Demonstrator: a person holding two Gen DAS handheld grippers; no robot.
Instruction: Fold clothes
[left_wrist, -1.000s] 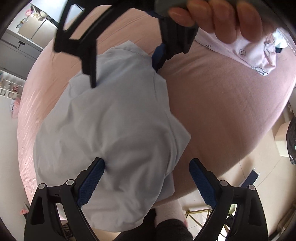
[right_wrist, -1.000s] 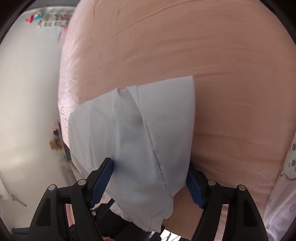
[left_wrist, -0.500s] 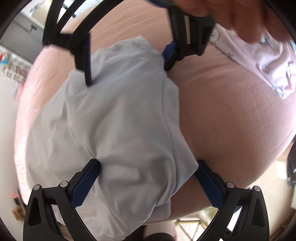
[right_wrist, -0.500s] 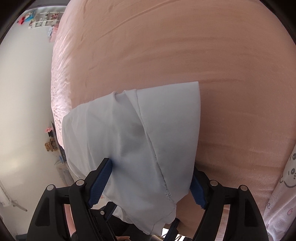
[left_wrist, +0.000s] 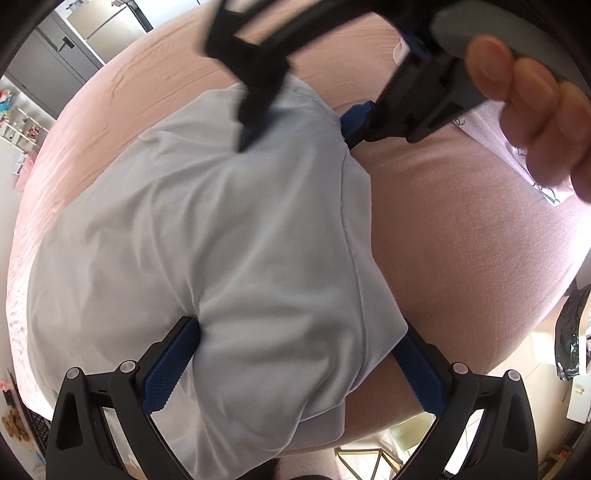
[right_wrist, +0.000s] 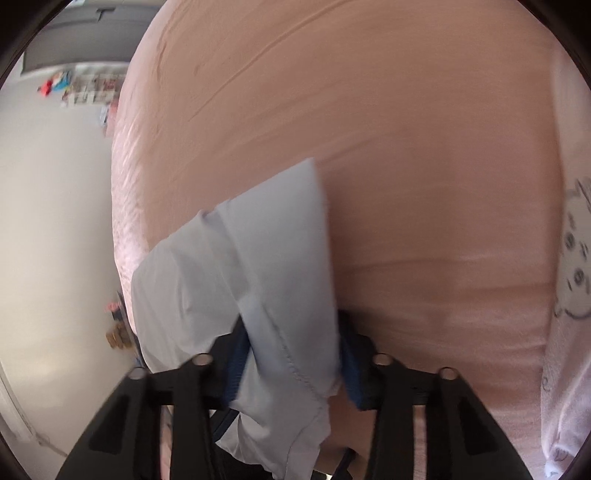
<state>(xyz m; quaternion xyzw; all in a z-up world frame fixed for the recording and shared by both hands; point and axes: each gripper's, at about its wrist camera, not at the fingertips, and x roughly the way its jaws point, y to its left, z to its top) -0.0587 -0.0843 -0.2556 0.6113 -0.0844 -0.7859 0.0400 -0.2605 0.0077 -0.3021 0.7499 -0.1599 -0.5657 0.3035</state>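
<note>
A pale blue garment (left_wrist: 229, 251) lies on the pink bed (left_wrist: 461, 240), partly folded, with one end hanging past the near edge. My left gripper (left_wrist: 295, 365) straddles its near end with the jaws wide apart and cloth bulging between the pads. My right gripper (right_wrist: 291, 365) has closed in on the far end of the same garment (right_wrist: 258, 280), its blue pads pressing a bunched fold. It also shows in the left wrist view (left_wrist: 295, 122), held by a hand, at the garment's far edge.
A white and pink printed garment (right_wrist: 569, 295) lies on the bed to the right, also in the left wrist view (left_wrist: 517, 147). Grey cabinets (left_wrist: 74, 48) and shelves stand beyond the bed. The floor and a gold frame (left_wrist: 369, 458) lie below the bed edge.
My right gripper's jaws have narrowed from wide open to pinching the garment's far end. The left gripper stays wide around the near end and has shifted slightly.
</note>
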